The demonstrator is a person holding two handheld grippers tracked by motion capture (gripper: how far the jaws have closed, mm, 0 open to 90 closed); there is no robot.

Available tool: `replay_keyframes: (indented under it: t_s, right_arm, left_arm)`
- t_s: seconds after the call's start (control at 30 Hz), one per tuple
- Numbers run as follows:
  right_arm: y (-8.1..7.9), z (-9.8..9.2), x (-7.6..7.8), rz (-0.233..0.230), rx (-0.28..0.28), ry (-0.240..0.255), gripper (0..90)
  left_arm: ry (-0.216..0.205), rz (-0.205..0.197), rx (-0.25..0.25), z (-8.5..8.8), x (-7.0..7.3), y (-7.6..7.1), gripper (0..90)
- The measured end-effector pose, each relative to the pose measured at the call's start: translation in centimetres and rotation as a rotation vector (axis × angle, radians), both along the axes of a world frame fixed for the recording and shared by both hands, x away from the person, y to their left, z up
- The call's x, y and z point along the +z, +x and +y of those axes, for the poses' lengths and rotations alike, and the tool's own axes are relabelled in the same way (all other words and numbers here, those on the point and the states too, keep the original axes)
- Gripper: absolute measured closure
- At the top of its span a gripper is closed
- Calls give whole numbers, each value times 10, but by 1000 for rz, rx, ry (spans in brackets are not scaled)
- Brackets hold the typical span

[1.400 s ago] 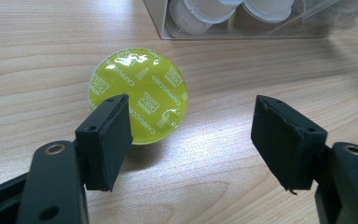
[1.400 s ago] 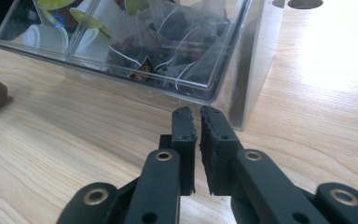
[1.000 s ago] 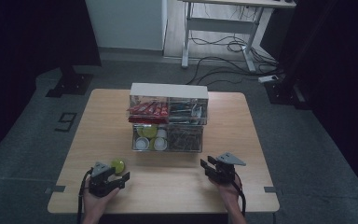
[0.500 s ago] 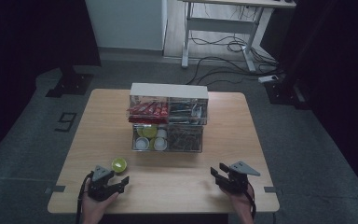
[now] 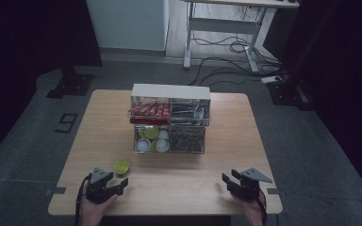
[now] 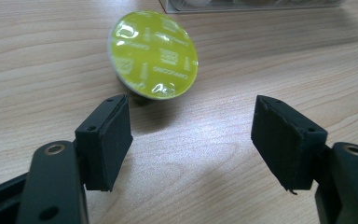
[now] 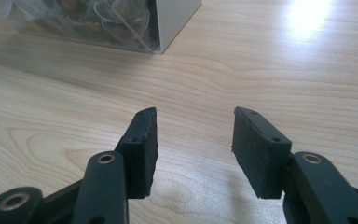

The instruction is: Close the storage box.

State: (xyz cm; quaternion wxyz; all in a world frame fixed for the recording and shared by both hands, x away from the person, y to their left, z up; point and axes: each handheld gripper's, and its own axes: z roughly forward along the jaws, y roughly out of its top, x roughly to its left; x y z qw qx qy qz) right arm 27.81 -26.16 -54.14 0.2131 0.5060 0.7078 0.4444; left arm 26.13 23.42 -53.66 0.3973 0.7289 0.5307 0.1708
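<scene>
While parked at near left table edge, left gripper jaws approx. half spread, nothing btwn pads, touching nothing. Lime-green coffee capsule just beyond fingertips, foil lid tilted toward camera, resting on wood, clear of both pads. Right gripper at near right edge, jaws wide, just been opening, empty. Clear drawer organiser farther back, mid-table, well apart from both.

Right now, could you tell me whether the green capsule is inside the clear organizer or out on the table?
Out. The green capsule lies on the bare table, in front of the clear organizer, just beyond the open left claw, untouched.
</scene>
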Motion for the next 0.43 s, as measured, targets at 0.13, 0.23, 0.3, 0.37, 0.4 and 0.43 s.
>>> replay_keyframes:
  t_s: [0.13, 0.23, 0.3, 0.37, 0.4, 0.43]
  right_arm:
    - [1, 3, -3, 7, 6, -16, 497]
    - [2, 3, -4, 11, 5, -15, 497]
    - [2, 3, -4, 12, 3, -13, 496]
    - [3, 2, -4, 12, 0, -10, 494]
    - [3, 2, -4, 12, 0, -10, 494]
    - [3, 3, -4, 13, 0, -3, 491]
  left_arm:
    - [-5, 0, 6, 2, 0, 0, 290]
    - [-5, 2, 6, 3, 0, 0, 289]
    - [-4, 2, 6, 3, 0, 0, 290]
    - [-2, 5, 3, 3, 0, 1, 289]
    - [-2, 5, 3, 3, 0, 1, 288]
    - [-2, 6, 2, 2, -1, 1, 288]
